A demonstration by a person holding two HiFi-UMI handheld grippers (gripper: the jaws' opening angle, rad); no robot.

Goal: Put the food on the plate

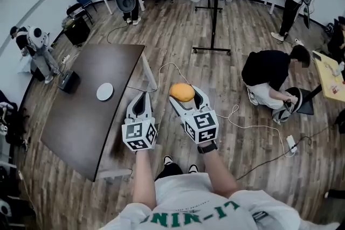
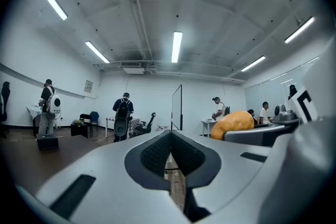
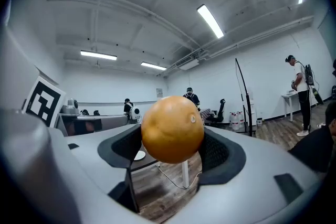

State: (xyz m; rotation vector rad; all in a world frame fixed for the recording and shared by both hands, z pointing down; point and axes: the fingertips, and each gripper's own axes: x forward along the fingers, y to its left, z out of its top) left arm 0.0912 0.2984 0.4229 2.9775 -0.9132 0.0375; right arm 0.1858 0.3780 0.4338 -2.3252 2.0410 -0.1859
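While the right tool point(image 1: 186, 99) is clamping an orange point(image 1: 182, 92) between its pads, it's hanging in mid-air over the wooden floor point(image 1: 226, 78), off past the right edge of the dark surface point(image 1: 81, 121). So the food is sitting in the tool, not on anything. In the right gripper view the fruit is filling the gap, with both pads pressing on its sides.

The left tool point(image 1: 141, 97) is doing nothing useful. Its jaws are resting together with nothing between them, and it's hovering just beside the right one, over the surface's near corner.

The small white plate point(image 1: 105, 92) is lying bare around the middle of the surface, well apart from the orange.

My read is that we're looking at the carry step: pickup is done and placing isn't.

The next move is calling for a swing to the left, out over the surface, until the orange is hanging right above the plate. Then comes a lowering until it's touching down, and only then a letting go.

I'm thinking a round fruit on a plate that small is begging to roll off, so a low, gentle release is looking like the way to go.
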